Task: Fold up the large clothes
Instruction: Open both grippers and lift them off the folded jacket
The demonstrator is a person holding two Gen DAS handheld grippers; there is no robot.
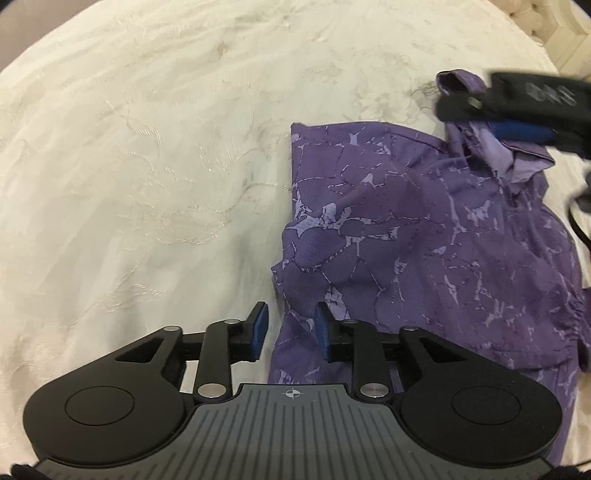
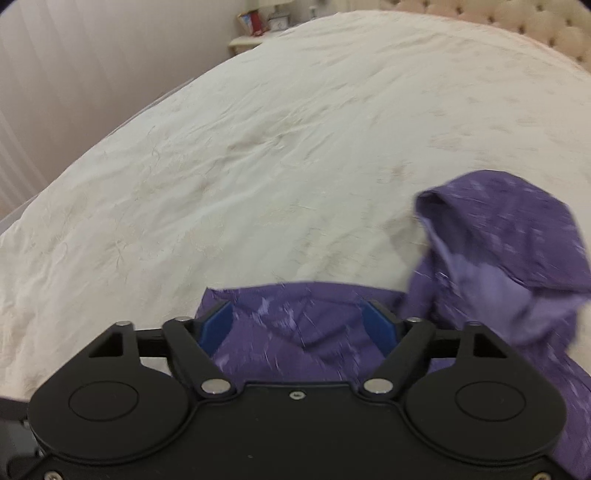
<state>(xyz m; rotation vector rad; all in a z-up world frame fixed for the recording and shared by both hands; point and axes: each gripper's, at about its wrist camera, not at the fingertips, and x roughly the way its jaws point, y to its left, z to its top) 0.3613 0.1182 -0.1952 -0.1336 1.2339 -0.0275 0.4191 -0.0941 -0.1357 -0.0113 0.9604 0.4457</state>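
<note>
A purple garment with a pale marbled pattern (image 1: 424, 236) lies partly folded on a cream bedspread (image 1: 147, 147). My left gripper (image 1: 290, 328) is open and empty, low over the garment's left edge, its right finger above the cloth. My right gripper (image 2: 301, 317) is open wide, with purple cloth (image 2: 295, 332) lying between and under its fingers. It also shows in the left wrist view (image 1: 517, 110) at the garment's far right corner, blurred, over bunched cloth. A loose flap with a lighter inside (image 2: 509, 243) is raised to the right.
The cream embroidered bedspread (image 2: 258, 166) fills both views. A tufted headboard (image 2: 517, 22) stands at the far right. A nightstand with small items (image 2: 258, 26) stands at the far left beside a pale curtain (image 2: 74, 74).
</note>
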